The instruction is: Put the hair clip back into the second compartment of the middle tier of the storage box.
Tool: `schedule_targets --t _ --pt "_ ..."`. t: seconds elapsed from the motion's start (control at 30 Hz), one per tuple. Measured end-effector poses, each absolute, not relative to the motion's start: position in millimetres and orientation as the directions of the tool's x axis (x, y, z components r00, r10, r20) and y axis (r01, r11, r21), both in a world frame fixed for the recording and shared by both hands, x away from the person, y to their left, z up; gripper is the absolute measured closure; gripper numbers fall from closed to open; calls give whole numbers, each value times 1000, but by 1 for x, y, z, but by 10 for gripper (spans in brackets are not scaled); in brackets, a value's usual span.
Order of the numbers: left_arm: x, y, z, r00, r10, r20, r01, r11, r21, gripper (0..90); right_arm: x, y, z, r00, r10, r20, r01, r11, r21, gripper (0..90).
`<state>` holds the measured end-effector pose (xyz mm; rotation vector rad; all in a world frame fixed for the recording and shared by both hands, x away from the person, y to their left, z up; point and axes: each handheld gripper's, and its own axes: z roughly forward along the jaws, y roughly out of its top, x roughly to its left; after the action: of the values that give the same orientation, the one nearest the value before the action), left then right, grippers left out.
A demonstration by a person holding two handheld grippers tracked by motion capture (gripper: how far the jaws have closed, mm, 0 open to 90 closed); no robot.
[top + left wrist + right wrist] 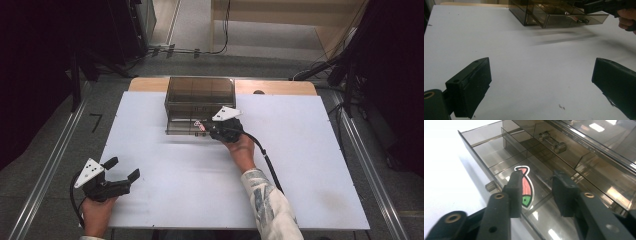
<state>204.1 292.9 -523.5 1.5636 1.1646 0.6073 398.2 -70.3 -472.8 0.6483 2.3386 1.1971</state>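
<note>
My right gripper [536, 192], jaws apart, poised over sticker [526, 188] in pulled-out drawer [489, 155], likely to pick it. Left gripper [119, 173] parked lower left on worktop [310, 165], jaws wide, empty.

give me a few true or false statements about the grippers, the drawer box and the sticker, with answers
1. The left gripper is shut on the sticker. False: its jaws stand wide apart over bare white table, near the person's edge.
2. The lower drawer of the smoky drawer box is pulled out. True.
3. The fish sticker lies inside the open drawer. True.
4. The right gripper grips the sticker. False: its jaws are apart, above the drawer, one in front of the sticker.
5. The box stands at the near edge. False: it stands at the far side.
</note>
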Motion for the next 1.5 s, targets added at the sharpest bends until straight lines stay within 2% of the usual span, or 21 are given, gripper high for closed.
schedule_targets --t 0.4,0.6,1.03,1.5 --pt "205 293 -524 399 899 -180 373 20 928 27 387 -103 -466 -805 581 -122 201 460 865 499" --pt "205 293 -524 398 899 -180 374 20 927 27 382 -122 -466 -793 598 -120 214 457 863 417" --pt "205 293 -524 396 901 -179 377 18 926 27 369 -159 -463 -774 625 -97 223 414 882 377" --pt "204 292 -523 395 902 -176 372 18 928 27 350 -203 -471 -739 667 -94 257 408 876 282"
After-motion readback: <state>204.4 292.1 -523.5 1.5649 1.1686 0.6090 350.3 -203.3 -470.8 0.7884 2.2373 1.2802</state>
